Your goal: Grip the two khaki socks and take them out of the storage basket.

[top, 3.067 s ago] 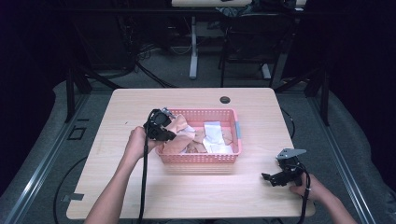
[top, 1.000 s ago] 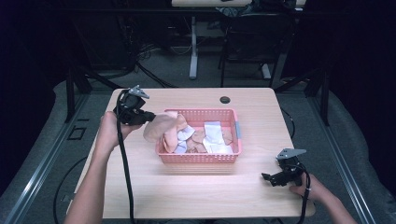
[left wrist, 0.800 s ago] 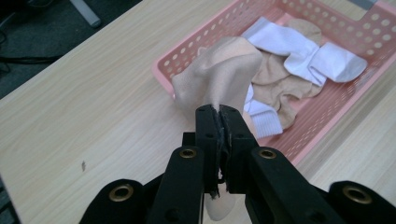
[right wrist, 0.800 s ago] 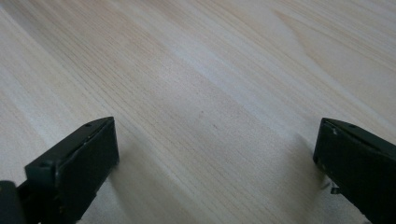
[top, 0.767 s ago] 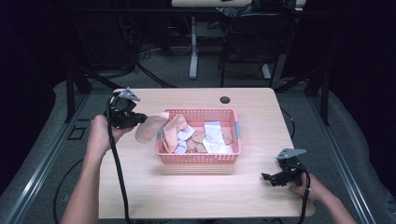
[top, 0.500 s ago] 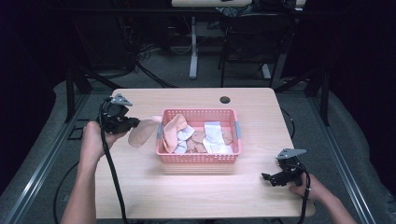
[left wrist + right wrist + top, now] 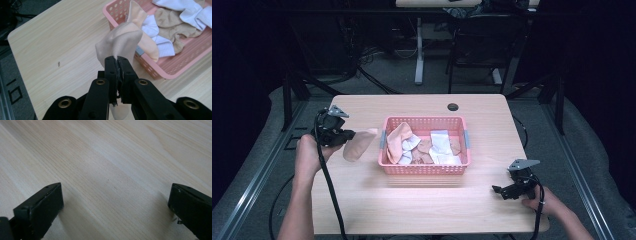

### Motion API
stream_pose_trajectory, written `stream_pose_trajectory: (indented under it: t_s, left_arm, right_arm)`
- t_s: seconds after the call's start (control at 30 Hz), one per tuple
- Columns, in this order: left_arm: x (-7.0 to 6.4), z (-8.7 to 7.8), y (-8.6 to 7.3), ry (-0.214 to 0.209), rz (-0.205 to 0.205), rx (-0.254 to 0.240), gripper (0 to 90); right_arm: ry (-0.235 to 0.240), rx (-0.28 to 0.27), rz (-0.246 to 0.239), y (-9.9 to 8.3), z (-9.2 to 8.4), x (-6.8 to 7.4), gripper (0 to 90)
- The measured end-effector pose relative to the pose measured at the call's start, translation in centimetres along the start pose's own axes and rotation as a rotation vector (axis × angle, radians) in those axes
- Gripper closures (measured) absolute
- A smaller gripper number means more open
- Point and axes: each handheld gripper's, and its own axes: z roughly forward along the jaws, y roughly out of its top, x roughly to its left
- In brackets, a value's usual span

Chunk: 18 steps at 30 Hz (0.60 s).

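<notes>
- A peach sock (image 7: 120, 41) is clamped between the shut jaws of the left gripper (image 7: 117, 60), pinched at a fold of the cloth; the rest of it hangs ahead of and below the jaw tips, over bare tabletop (image 7: 412, 200) just outside the pink basket (image 7: 384, 145).
- A slip is judged the main risk: only a thin pinch of fabric is held, so a quick swing or a snag of the hanging end on the basket rim could pull the sock free.
- A second risk is a bunched landing if the sock is released while it is folded on itself at the jaw tips.
- Beyond the jaws, more socks (image 7: 175, 30), white and tan, are seen lying in the basket.
- The left hand (image 7: 309, 152) is held to the left of the basket, the gripper pointing roughly level toward it, with the sock clear of the table.
- The right gripper (image 7: 512, 189) is kept low at the near right corner, its jaws wide apart with nothing but table between them.
</notes>
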Motion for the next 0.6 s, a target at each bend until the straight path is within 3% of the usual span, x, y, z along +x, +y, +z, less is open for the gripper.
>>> stream_pose_trajectory:
  t_s: [0.23,0.4,0.6]
  left_arm:
    - [1.2,0.3,-0.8,0.014,-0.034,-0.012,86.7]
    - [2.2,1.3,-1.3,0.028,-0.06,0.014,86.7]
    - [2.5,2.1,-1.5,0.034,-0.07,0.026,86.7]
  right_arm:
    - [-0.003,0.001,0.003,0.0,0.0,0.0,0.0]
    - [0.007,-0.007,0.006,0.0,0.1,0.0,0.0]
    - [0.005,-0.009,0.006,0.0,0.1,0.0,0.0]
